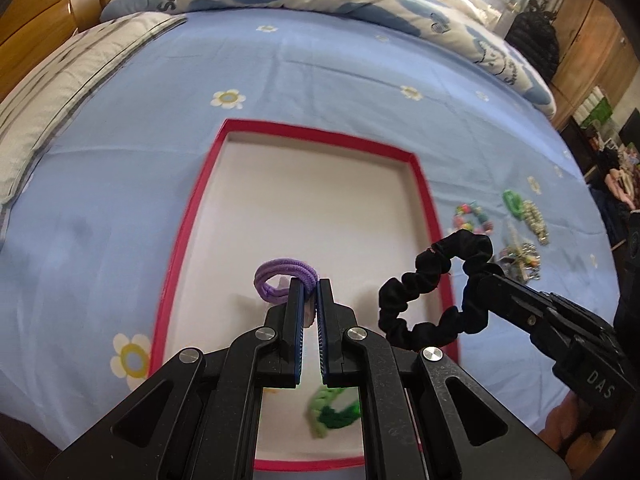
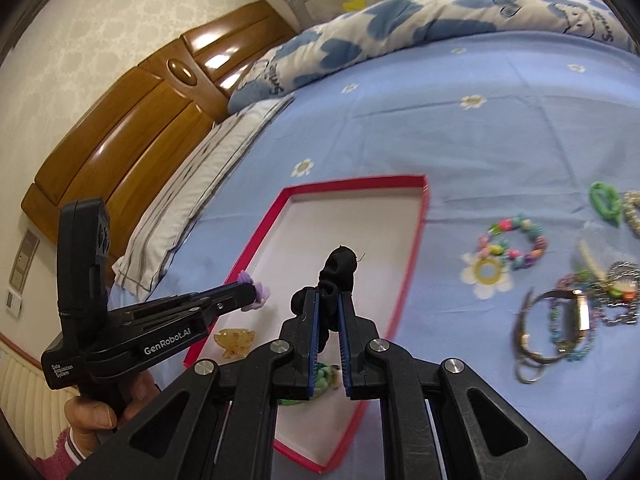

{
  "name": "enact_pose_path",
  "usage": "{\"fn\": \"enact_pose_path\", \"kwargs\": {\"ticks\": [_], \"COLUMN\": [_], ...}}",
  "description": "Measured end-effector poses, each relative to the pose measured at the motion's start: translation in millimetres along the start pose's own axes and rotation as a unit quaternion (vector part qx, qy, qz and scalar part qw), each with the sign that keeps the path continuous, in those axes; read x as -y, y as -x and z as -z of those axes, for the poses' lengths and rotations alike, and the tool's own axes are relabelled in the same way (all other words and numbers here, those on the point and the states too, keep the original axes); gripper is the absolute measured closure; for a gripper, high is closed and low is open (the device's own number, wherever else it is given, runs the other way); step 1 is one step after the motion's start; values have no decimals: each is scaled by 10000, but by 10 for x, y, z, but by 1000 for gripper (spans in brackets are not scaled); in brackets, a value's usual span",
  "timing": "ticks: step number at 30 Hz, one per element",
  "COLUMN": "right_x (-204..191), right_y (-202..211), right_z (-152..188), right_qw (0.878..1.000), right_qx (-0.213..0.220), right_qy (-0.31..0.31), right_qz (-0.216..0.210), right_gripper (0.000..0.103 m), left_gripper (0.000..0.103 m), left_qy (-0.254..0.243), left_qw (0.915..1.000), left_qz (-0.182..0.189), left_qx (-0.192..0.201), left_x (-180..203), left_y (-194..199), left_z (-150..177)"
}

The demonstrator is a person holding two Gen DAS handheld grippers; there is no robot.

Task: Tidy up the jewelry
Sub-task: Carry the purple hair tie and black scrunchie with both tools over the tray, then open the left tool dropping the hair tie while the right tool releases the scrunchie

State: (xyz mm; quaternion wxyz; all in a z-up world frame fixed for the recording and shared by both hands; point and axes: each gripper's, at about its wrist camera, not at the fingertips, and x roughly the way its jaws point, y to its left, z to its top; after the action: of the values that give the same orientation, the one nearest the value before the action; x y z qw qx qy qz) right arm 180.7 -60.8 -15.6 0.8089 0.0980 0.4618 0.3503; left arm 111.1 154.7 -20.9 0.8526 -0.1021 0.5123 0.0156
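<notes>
Left fingers pinch a purple tie; right fingers clamp a black scrunchie, box below both.

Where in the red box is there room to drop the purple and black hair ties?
The far half of the red box, up to its far wall, is bare white. The near end is busier: a green hair tie and an amber clip lie there. Right of the box, the blue sheet is crowded with bracelets.
</notes>
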Motion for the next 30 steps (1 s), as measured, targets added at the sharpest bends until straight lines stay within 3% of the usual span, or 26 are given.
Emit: {"fn": "enact_pose_path", "kwargs": {"ticks": [12,18,21,30], "right_x": [-23,-29,-8,1], "right_y": [-383,-407,-398,-359], "right_z": [164,149,149,168], "right_qw": [9983,9980,9980,9982], "right_qx": [-572,-612,-627,-594], "right_qy": [65,92,76,31], "right_qz": [45,85,75,118], "right_gripper": [89,87,78,77], "left_gripper": [97,94,87,85], "left_qy": [-48,-40,-7,15], "left_qw": [9989,9983,9983,9983], "left_qz": [-218,-261,-276,-277], "left_qx": [-405,-521,-516,-508], "left_x": [-45,-58,-52,-63], "left_y": [-282,-365,-394,-399], "left_z": [73,84,98,119]}}
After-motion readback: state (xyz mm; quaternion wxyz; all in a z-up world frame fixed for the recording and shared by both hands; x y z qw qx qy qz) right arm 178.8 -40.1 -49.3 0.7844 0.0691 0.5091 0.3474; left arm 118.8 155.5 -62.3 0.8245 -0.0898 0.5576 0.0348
